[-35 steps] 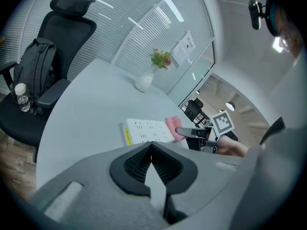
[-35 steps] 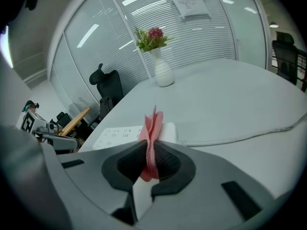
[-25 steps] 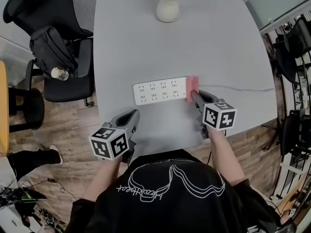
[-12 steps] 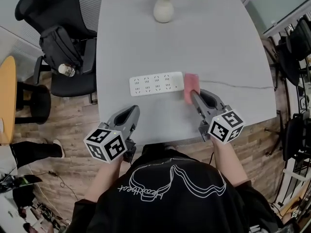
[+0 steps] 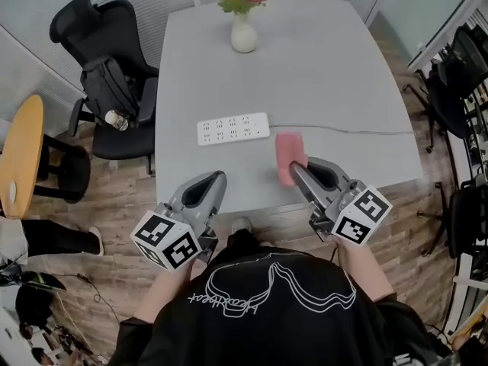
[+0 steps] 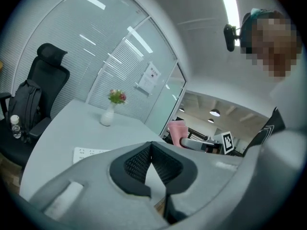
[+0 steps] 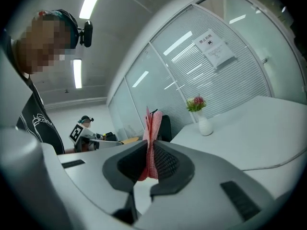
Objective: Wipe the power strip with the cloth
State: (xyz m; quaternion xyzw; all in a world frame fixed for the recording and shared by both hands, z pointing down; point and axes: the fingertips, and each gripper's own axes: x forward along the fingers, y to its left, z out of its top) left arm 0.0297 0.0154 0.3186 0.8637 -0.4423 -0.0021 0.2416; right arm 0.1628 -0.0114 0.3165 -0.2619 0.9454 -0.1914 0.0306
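Note:
The white power strip (image 5: 232,128) lies flat on the grey table (image 5: 320,75), its cable (image 5: 343,130) running off to the right. My right gripper (image 5: 293,166) is shut on a pink cloth (image 5: 289,155), held in the air near the table's front edge, to the right of the strip and nearer to me, apart from it. In the right gripper view the cloth (image 7: 151,143) stands up between the closed jaws. My left gripper (image 5: 217,180) hangs at the table's front edge, shut with nothing in it; its view shows the strip (image 6: 88,153) ahead.
A white vase with flowers (image 5: 243,23) stands at the table's far side. A black office chair (image 5: 107,59) with a backpack and bottle sits at the left. A round yellow table (image 5: 17,158) is further left. More chairs (image 5: 457,90) stand at the right.
My right gripper has lifted the pink cloth off the strip's right end and drawn it back toward me. The head view has also pulled back. The left gripper stayed near the front edge.

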